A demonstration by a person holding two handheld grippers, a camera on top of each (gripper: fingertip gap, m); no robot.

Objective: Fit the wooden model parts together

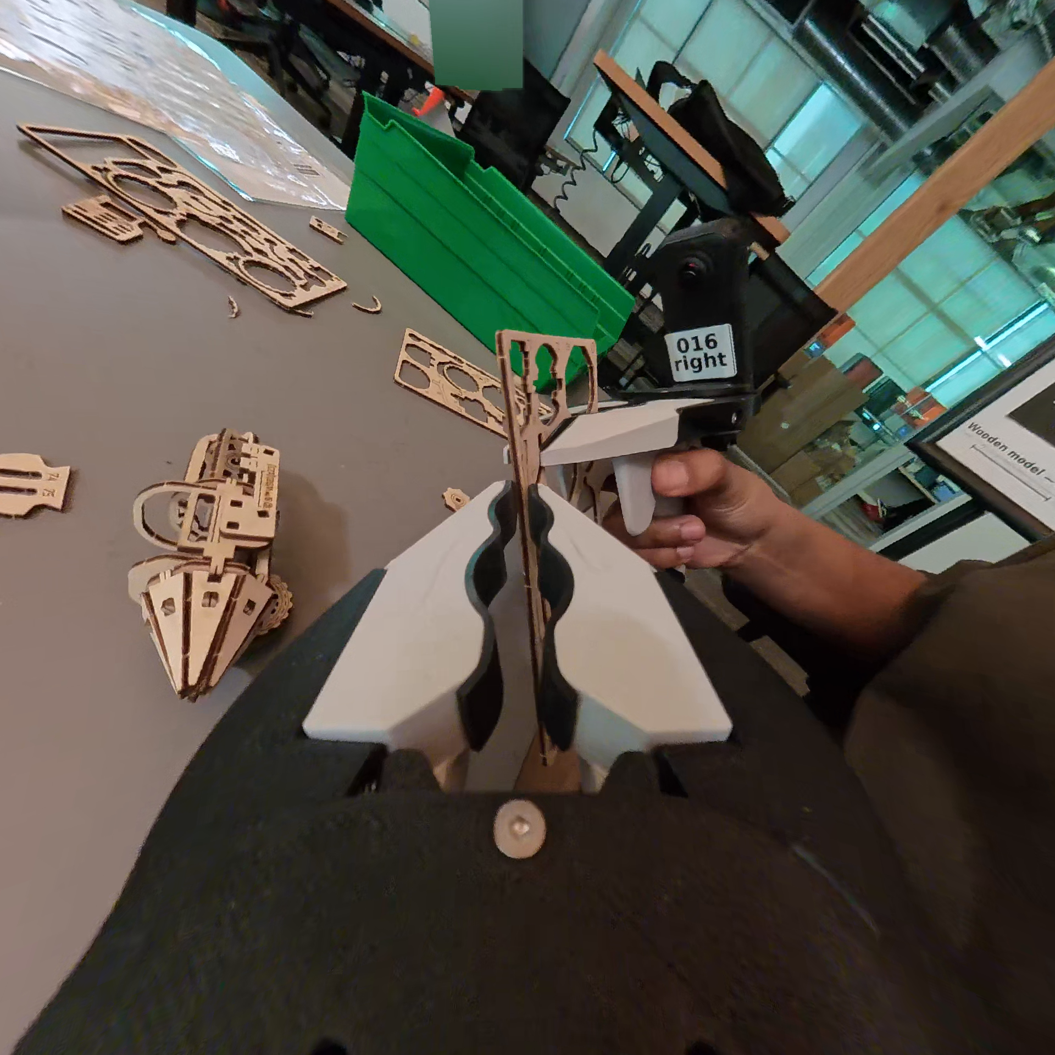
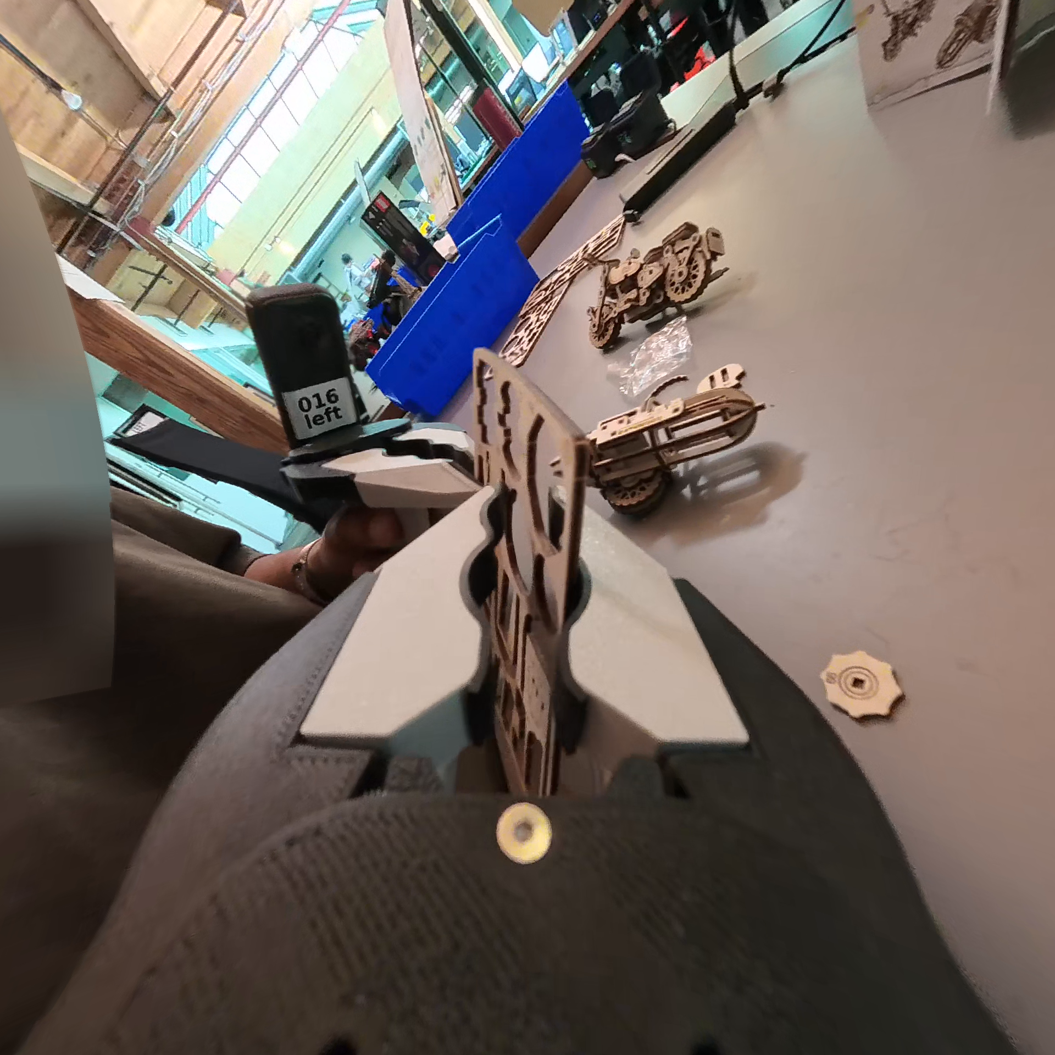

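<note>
My left gripper (image 1: 516,491) is shut on a thin wooden parts sheet (image 1: 548,371), seen edge-on and held upright above the grey table (image 1: 171,371). My right gripper (image 1: 548,451) reaches in from the right and meets the same sheet higher up. In the right wrist view my right gripper (image 2: 525,502) is shut on this cut-out sheet (image 2: 531,422), and the left gripper (image 2: 462,474) touches it from the left. A partly built wooden model (image 1: 211,548) lies on the table to the left; it also shows in the right wrist view (image 2: 668,451).
A green bin (image 1: 468,228) and a blue bin (image 2: 485,308) stand at the table's far edges. Emptied wooden sheets (image 1: 188,211) lie flat. A finished wooden motorcycle (image 2: 651,280), a clear plastic bag (image 2: 656,354) and a wooden gear disc (image 2: 862,685) lie on the right. Less than 4 cm separates the two grippers' tips.
</note>
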